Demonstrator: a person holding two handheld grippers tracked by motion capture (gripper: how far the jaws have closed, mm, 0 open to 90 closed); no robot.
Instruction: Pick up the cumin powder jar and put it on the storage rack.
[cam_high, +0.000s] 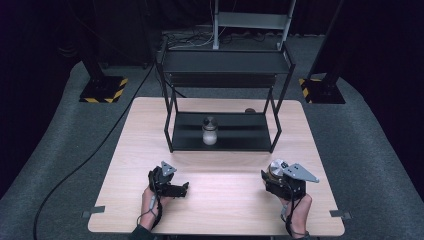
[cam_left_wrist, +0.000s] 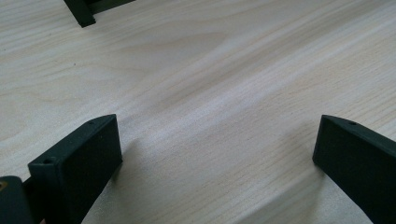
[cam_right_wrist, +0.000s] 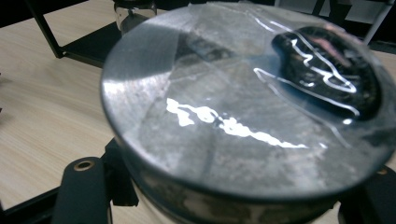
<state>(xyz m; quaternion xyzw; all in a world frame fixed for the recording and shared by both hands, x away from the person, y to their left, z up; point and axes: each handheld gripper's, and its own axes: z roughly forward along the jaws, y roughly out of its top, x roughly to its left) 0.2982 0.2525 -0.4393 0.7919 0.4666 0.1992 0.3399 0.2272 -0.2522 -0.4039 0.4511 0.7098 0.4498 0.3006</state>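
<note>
A: High view, lower right of frame: my right tool (cam_high: 276, 176) is clamped on a round metal lid (cam_high: 276, 167), just above the surface (cam_high: 225, 200).
B: Left tool (cam_high: 172, 187)?
A: Lower left, jaws wide apart, nothing between them. Jar (cam_high: 209, 131) sits mid-frame on the rack's bottom shelf (cam_high: 240, 132).

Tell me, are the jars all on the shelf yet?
Not yet. One jar already stands on the bottom shelf of the rack. A second jar, with a shiny metal lid, is clamped in the right gripper above the table, so it seems to be next. The left gripper is open, holding nothing.
</note>
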